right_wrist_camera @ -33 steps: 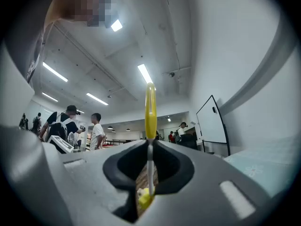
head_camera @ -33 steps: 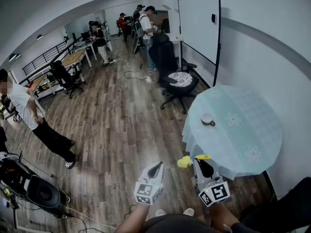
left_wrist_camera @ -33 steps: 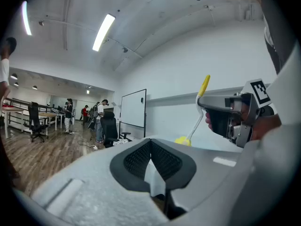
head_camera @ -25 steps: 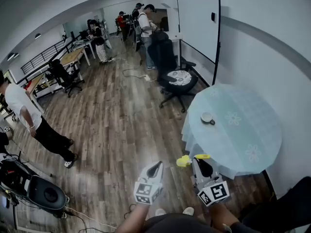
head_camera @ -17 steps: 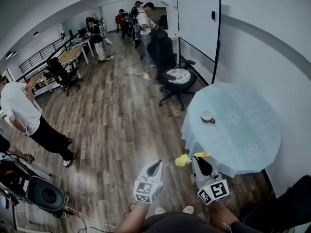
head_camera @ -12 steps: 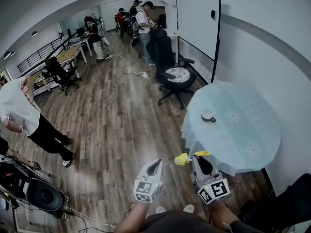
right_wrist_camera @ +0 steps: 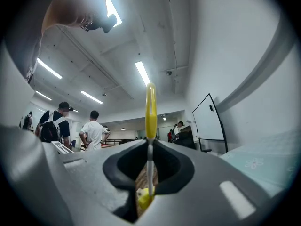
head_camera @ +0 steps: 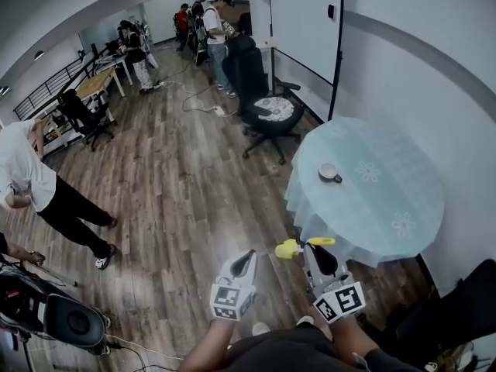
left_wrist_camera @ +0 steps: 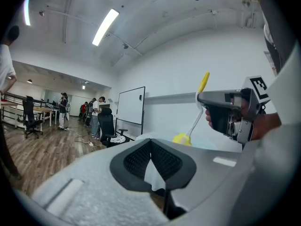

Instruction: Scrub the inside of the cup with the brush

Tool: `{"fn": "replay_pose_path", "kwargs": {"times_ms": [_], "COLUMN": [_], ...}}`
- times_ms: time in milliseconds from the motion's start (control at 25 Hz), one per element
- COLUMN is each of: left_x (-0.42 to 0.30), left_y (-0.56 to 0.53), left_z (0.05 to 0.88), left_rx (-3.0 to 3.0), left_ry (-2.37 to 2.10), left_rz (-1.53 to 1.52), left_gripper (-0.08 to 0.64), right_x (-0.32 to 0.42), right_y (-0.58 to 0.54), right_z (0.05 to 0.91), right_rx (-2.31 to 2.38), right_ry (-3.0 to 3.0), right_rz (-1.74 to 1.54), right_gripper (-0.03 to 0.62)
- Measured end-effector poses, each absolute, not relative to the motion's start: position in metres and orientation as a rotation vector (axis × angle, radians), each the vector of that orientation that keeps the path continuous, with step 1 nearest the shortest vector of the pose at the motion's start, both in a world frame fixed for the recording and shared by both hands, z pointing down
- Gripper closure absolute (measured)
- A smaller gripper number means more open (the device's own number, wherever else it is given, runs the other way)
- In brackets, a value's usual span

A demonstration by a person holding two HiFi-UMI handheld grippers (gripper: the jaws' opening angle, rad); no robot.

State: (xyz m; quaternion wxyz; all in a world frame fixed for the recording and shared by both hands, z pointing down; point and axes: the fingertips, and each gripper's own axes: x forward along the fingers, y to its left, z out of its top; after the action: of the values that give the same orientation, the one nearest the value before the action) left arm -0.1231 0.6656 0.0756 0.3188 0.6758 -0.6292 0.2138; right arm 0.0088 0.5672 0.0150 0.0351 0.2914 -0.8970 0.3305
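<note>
A small white cup [head_camera: 329, 173] stands on the round table with a pale blue cloth [head_camera: 387, 208], well ahead of both grippers. My right gripper [head_camera: 314, 249] is held low before the table's near edge, shut on a yellow brush [head_camera: 297, 246]. In the right gripper view the brush's white stem [right_wrist_camera: 149, 168] is pinched between the jaws, with the yellow handle above and the yellow head [right_wrist_camera: 143, 199] below. My left gripper [head_camera: 247, 256] hangs beside it over the wood floor, shut and empty [left_wrist_camera: 151, 144]. The left gripper view also catches the brush [left_wrist_camera: 190, 126] and the right gripper [left_wrist_camera: 233, 112].
A black office chair [head_camera: 267, 118] stands beyond the table, under a whiteboard [head_camera: 302, 25] on the wall. Several people stand at the far end [head_camera: 209, 22]. A person in a white shirt [head_camera: 31, 184] is at the left. A black machine [head_camera: 54, 316] sits on the floor.
The head view has shifted a little, so the table and cup sit slightly lower and nearer. The person in white at the left has bent and moved. Both grippers keep their pose.
</note>
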Motion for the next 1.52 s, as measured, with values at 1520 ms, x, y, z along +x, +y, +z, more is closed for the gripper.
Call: {"fn": "replay_pose_path", "kwargs": {"times_ms": [1520], "left_x": [-0.084], "left_y": [0.492], "left_z": [0.226], "left_rx": [1.751], "left_ry": [-1.658], "left_rz": [0.658], "left_gripper": [0.556], "right_x": [0.050], "right_y": [0.390], "right_z": [0.178], "right_rx": [0.848], "right_ry": [-2.757], "right_rz": [1.059], "right_gripper": [0.555]}}
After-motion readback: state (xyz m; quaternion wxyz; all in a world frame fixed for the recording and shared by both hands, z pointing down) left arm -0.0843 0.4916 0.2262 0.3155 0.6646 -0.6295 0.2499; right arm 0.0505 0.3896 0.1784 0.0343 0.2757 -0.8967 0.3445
